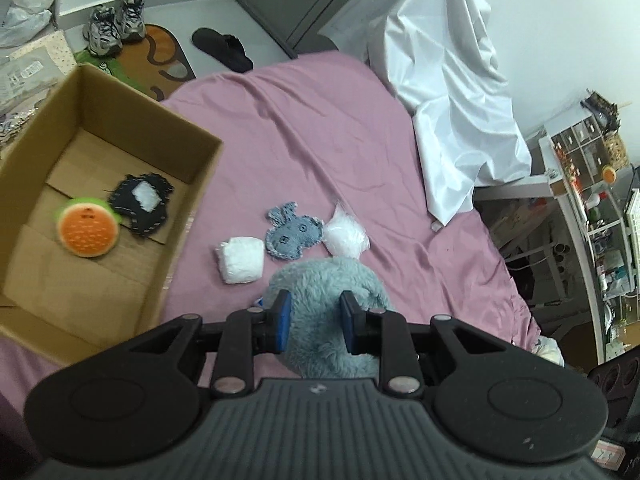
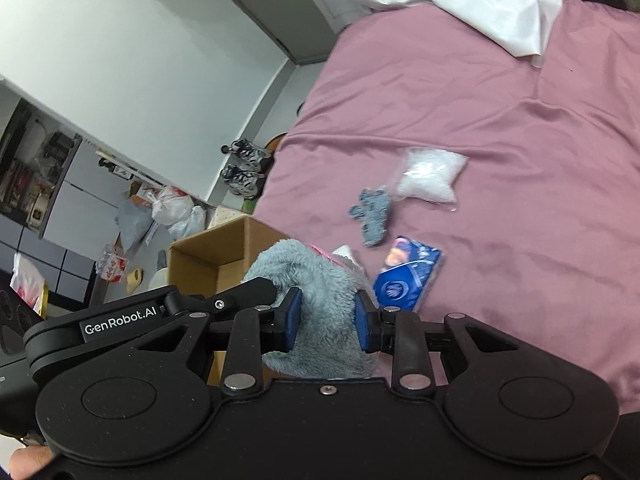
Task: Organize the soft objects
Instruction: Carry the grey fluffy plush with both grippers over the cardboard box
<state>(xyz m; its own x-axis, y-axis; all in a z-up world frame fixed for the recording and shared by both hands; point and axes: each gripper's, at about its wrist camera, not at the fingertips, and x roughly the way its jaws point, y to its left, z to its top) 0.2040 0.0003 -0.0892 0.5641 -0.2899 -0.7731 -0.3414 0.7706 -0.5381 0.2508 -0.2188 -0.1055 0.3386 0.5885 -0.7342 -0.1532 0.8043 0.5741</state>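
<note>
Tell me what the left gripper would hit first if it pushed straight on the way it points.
Beyond the fluffy blue plush that the left gripper already clamps, probably the denim patch on the pink sheet; depth is hard to judge.

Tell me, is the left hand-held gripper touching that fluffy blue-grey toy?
Touching. The left wrist view shows the left hand-held gripper with both blue pads pressed into the fluffy blue-grey toy.

You are working in a home bedroom: a bed with a pink sheet (image 1: 320, 128), sneakers (image 1: 114, 24) on a doormat (image 1: 160, 60), and cluttered shelving (image 1: 592, 184).
</note>
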